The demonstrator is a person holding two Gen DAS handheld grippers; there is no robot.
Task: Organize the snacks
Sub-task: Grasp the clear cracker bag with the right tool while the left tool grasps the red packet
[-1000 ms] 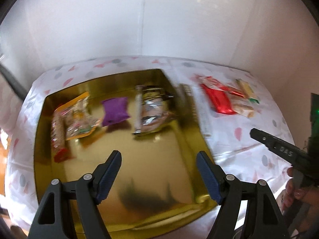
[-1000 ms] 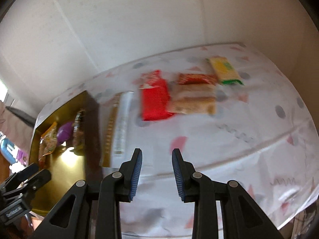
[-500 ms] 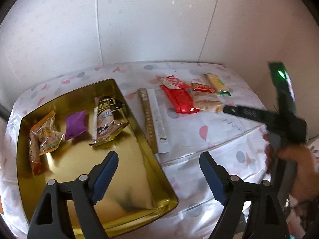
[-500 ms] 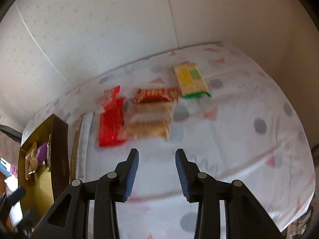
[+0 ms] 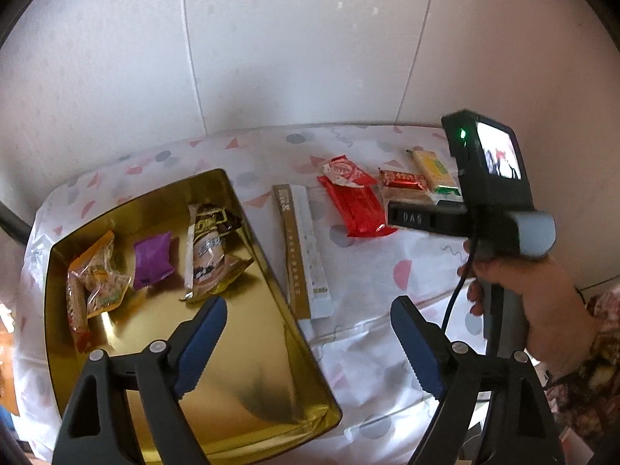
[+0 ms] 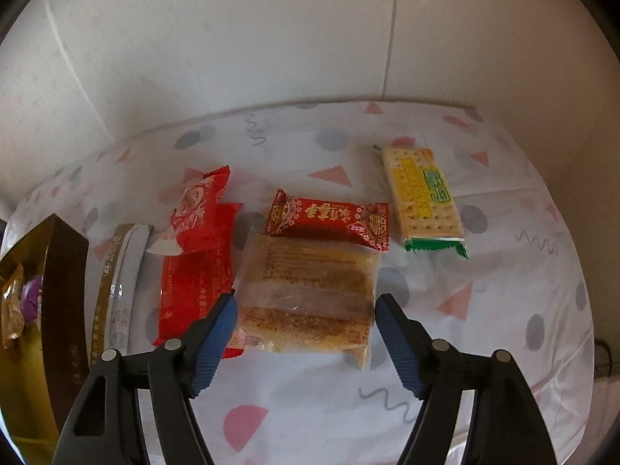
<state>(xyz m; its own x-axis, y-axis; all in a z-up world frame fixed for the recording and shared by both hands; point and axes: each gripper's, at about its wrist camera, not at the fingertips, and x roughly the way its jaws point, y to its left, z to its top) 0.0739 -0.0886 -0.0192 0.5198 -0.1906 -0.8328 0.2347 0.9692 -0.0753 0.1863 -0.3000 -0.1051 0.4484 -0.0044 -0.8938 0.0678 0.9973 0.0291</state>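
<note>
The clear pastry pack point(image 6: 306, 294) lies on the desk point(image 6: 484, 329) near its middle, between the pads of your right claw point(image 6: 304, 335), whose jaws are opening and do not press it. Beside it lie a red packet point(image 6: 193, 271), a small red bar point(image 6: 329, 219) and yellow crackers point(image 6: 422, 197). Your left claw point(image 5: 306, 348) is opening wide and empty above the gold tray point(image 5: 240, 368) at the left edge.

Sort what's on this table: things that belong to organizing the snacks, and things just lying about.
Part of the job:
- gold tray
- purple packet
- long white-and-gold box
- flat red packet
- red-and-white packet
- clear cake packet between the opening right tongs
- red candy bar
- cracker pack

Just there:
- patterned tablecloth
</note>
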